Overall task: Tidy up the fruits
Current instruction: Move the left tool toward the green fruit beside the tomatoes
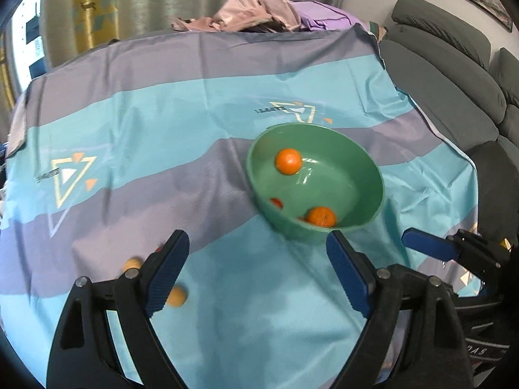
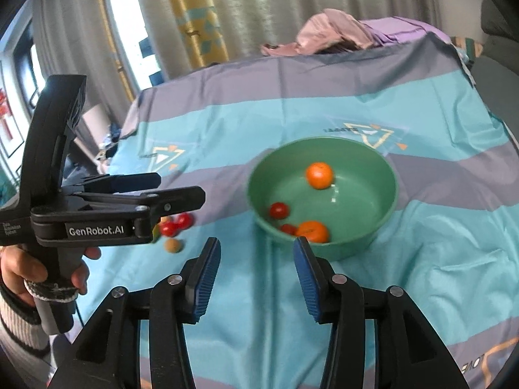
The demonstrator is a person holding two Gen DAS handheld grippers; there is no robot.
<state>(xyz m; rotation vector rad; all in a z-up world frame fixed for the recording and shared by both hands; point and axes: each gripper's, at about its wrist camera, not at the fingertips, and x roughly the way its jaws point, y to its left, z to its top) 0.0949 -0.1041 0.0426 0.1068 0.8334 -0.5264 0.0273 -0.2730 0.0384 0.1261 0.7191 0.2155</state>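
A green bowl (image 1: 378, 191) (image 2: 356, 246) sits on the striped cloth and holds two oranges (image 1: 288, 161) (image 2: 319, 175) and small red tomatoes (image 2: 279, 210). My left gripper (image 1: 258, 243) hangs open and empty over the cloth, just short of the bowl's near left side. Behind its left finger lie two small tan fruits (image 1: 176, 295). My right gripper (image 2: 256, 246) is open with nothing between its pads, in front of the bowl. Left of it on the cloth are more red tomatoes (image 2: 176, 222) and a tan fruit (image 2: 172, 245), partly hidden behind the left gripper (image 2: 181, 185).
The blue and grey striped cloth (image 1: 227, 103) covers the whole table. A pink and purple heap of fabric (image 1: 256, 9) lies at its far edge. A grey sofa (image 1: 454, 74) stands close on the right. A person's hand (image 2: 79, 270) holds the left gripper's handle.
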